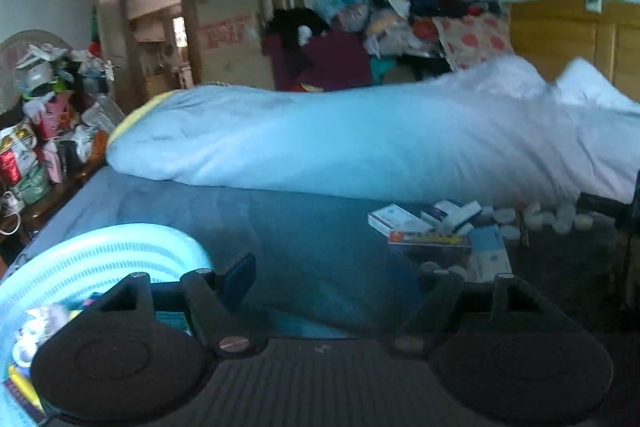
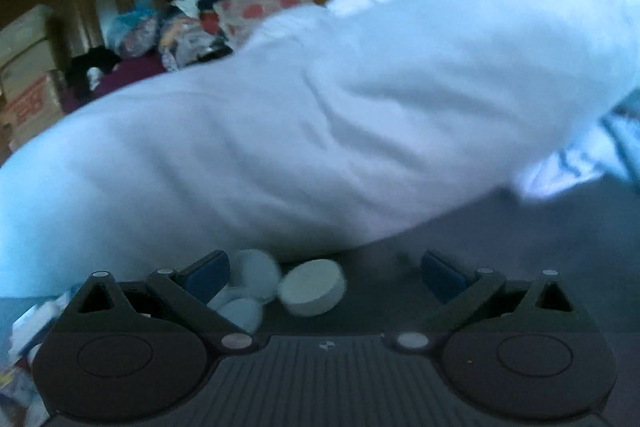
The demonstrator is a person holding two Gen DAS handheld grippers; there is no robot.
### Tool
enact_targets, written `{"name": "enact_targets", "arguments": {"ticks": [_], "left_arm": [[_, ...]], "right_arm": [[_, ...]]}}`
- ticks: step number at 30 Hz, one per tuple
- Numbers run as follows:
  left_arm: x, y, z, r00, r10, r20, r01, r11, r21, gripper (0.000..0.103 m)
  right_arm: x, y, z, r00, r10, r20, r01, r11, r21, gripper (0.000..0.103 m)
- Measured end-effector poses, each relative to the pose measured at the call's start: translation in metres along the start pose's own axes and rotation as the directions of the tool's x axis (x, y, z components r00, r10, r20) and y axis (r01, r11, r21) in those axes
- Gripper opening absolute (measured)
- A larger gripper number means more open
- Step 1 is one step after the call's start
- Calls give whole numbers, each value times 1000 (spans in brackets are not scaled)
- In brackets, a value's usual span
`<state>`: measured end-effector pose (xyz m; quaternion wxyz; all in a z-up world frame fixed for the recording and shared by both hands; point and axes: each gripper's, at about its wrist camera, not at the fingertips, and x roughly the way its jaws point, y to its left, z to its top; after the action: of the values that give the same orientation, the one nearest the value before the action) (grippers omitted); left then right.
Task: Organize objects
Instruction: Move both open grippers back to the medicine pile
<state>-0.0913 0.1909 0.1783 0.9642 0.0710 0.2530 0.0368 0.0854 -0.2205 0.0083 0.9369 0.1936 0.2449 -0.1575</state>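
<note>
Nearest the right wrist camera, the right gripper (image 2: 324, 275) stood with its jaws spread wide and nothing clamped; a pale round disc (image 2: 313, 291) lay between the blue pads, nearer the left one and apparently touching neither, though blur made that hard to judge. Just beside the disc, on its left, a few more round white pieces (image 2: 250, 287) crowded against the left pad. The folded white quilt (image 2: 320, 107) rose right behind the disc.

In the left wrist view the left gripper (image 1: 340, 279) was open to a middling width and empty, over bare blue bedsheet (image 1: 304, 227). The rest of the white discs (image 1: 536, 217) lay strung along the foot of the quilt, with a heap of small boxes (image 1: 436, 227) just in front of them. The light blue basket (image 1: 100, 259), already holding a few items, sat well apart from the quilt, at the near left corner.

The step in hand looked like picking the disc for the basket. To do it well, the right gripper should centre on that single disc, away from its neighbours, settle until the pads flank its rim, then close gently so it does not squirt out or drag a second piece along.
</note>
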Motion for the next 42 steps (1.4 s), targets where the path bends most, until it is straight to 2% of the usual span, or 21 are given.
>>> {"name": "enact_targets", "arguments": {"ticks": [2, 5, 8, 11, 17, 20, 22, 24, 26, 27, 28, 29, 31, 32, 33, 35, 36, 39, 41, 42], "left_arm": [[17, -12, 4, 1000, -11, -11, 11, 1000, 12, 75], [44, -23, 0, 999, -27, -25, 28, 999, 21, 75], [59, -31, -5, 998, -40, -47, 42, 999, 25, 75], [67, -38, -9, 997, -46, -58, 48, 998, 36, 75], [67, -33, -13, 997, -29, -73, 31, 999, 32, 76], [63, -28, -14, 996, -20, -83, 21, 1000, 9, 76], [59, -27, -14, 996, -20, -82, 20, 1000, 2, 76], [55, -26, -15, 997, -27, -77, 27, 1000, -4, 77], [48, -24, -17, 997, -26, -72, 25, 1000, -14, 80], [46, -22, -18, 997, -27, -73, 26, 999, -21, 82], [45, -19, -20, 997, -27, -74, 25, 999, -28, 83], [47, -19, -23, 997, -22, -79, 20, 999, -29, 83], [51, -20, -32, 995, -19, -99, 16, 999, -27, 82], [54, -20, -36, 993, -23, -112, 20, 999, -28, 81], [56, -21, -40, 991, -30, -129, 27, 999, -28, 79], [60, -23, -49, 985, -57, -161, 53, 998, -30, 77], [61, -24, -52, 983, -62, -170, 58, 998, -29, 76], [60, -22, -58, 980, -66, -185, 60, 997, -38, 76], [59, -21, -59, 980, -62, -191, 54, 998, -42, 76], [58, -20, -58, 980, -56, -189, 49, 998, -41, 76]], "right_arm": [[22, -3, -1, 997, 53, -61, -52, 998, 17, 103], [36, 12, 0, 987, 125, -105, -130, 990, -46, 103], [48, 36, -4, 947, 264, -184, -285, 954, -96, 103], [57, 66, -10, 909, 344, -235, -384, 910, -155, 103], [71, 126, -23, 804, 469, -366, -568, 788, -237, 103], [53, 148, -39, 697, 567, -439, -699, 674, -239, 103], [27, 162, -59, 634, 603, -485, -763, 588, -267, 101], [0, 169, -69, 609, 624, -490, -789, 540, -293, 99], [-34, 171, -76, 572, 650, -500, -819, 484, -307, 97], [-53, 170, -77, 579, 653, -488, -816, 468, -341, 97], [-69, 166, -71, 595, 652, -470, -803, 466, -371, 97], [-83, 157, -68, 632, 647, -426, -773, 492, -400, 97], [-92, 134, -48, 686, 637, -352, -726, 563, -395, 97], [-98, 119, -42, 720, 622, -309, -693, 612, -381, 97], [-91, 111, -32, 746, 603, -283, -665, 650, -367, 97], [-89, 81, -29, 829, 511, -228, -560, 749, -355, 97], [-90, 65, -32, 862, 462, -209, -507, 794, -337, 96], [-79, 40, -41, 911, 361, -200, -407, 866, -290, 86], [-63, 37, -29, 939, 308, -152, -338, 908, -248, 81], [-54, 32, -19, 945, 304, -123, -323, 925, -198, 82]]}}
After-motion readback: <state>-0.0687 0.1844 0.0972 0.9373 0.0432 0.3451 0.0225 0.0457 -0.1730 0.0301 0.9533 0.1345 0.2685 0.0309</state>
